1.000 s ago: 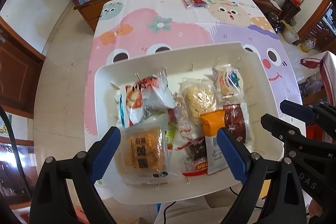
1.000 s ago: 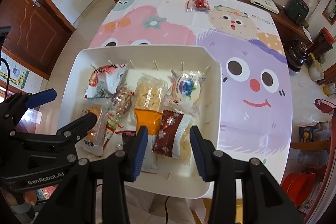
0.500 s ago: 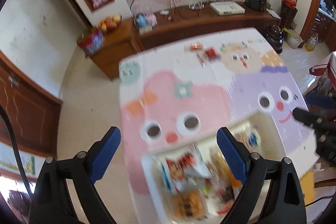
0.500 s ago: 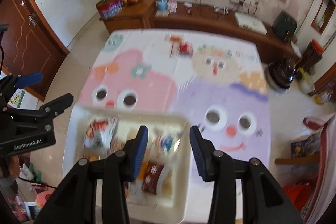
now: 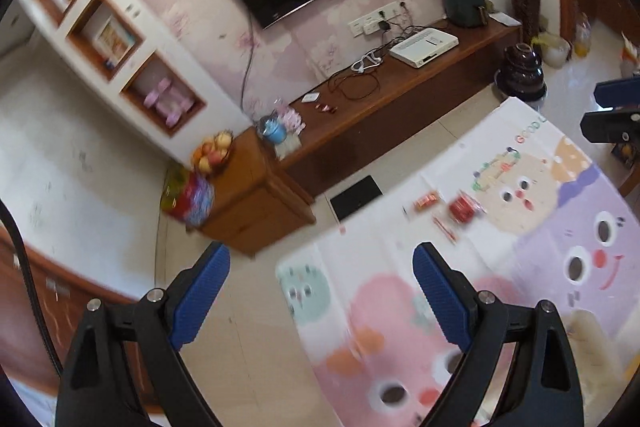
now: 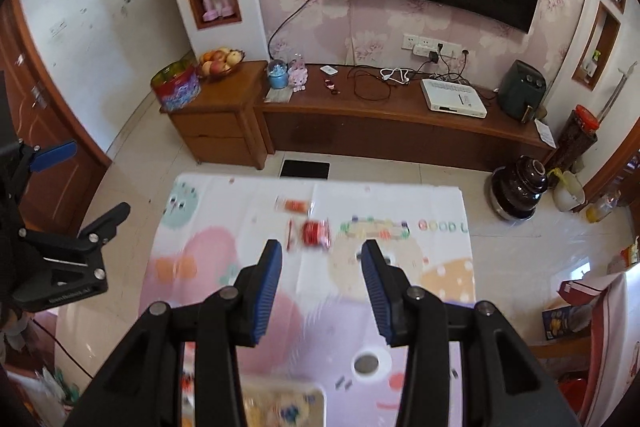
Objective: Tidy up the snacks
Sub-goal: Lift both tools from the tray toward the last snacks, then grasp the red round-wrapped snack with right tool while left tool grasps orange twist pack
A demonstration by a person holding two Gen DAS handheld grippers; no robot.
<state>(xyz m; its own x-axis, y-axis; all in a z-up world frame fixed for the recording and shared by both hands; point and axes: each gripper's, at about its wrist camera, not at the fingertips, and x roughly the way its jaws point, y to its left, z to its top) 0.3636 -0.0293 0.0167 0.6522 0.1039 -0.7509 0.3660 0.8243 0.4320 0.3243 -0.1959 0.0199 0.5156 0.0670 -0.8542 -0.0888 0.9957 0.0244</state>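
Blue rubber pads stand wide apart on both tools, and nothing sits between them: the right gripper [image 6: 321, 273] is spread and empty, the left gripper [image 5: 320, 297] likewise, its pads [image 5: 438, 301] framing only floor and cloth. And what a swing there has been! A second ago both cameras stared straight down into the white tray full of packets; now they have tipped up toward the far end of the room, and the tray [image 6: 282, 407] is only a blurred sliver at the bottom edge of the right view. Out ahead, on the cartoon tablecloth [image 6: 420, 291], the red snack packet [image 6: 316, 233] lies near the far edge with a thin red stick-shaped packet [image 6: 289, 235] just beside it and the orange packet [image 6: 295, 205] a little beyond. Those look like the last loose items, so the judgement is that a reach for them comes next, the right tool being better lined up. Behind stand the wooden TV bench [image 6: 400, 125] and fruit bowl [image 6: 220, 61].
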